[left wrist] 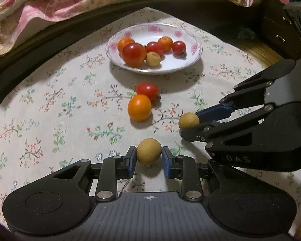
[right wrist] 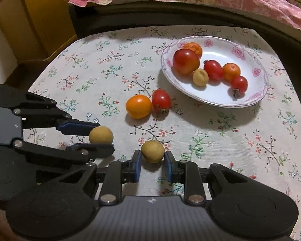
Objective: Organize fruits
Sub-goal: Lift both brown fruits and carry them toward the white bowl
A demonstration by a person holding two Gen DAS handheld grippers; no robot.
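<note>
We have one tan fruit in each gripper. The left gripper [left wrist: 148, 156] has its blue pads closed against the sides of the left tan fruit [left wrist: 149, 151]; the right gripper [right wrist: 152, 157] likewise pinches the right tan fruit [right wrist: 152, 151]. Whether either fruit is lifted clear of the tablecloth [left wrist: 70, 92] we cannot tell.

Key relation: the plate [left wrist: 190, 38] lies straight ahead of both grippers, toward the table's far edge. It already carries six fruits clustered on its left and middle; bare white shows on its near-right portion.

Between grippers and plate, an orange tomato [left wrist: 139, 107] and a red tomato [left wrist: 147, 90] sit touching each other on the cloth, directly on the left gripper's forward line. The right gripper's line passes just beside them, so we judge the right the freer path.

The tan fruits are near-round, so no long axis matters. The grippers stand close together; we would advance one at a time. Open cloth lies on both sides.
</note>
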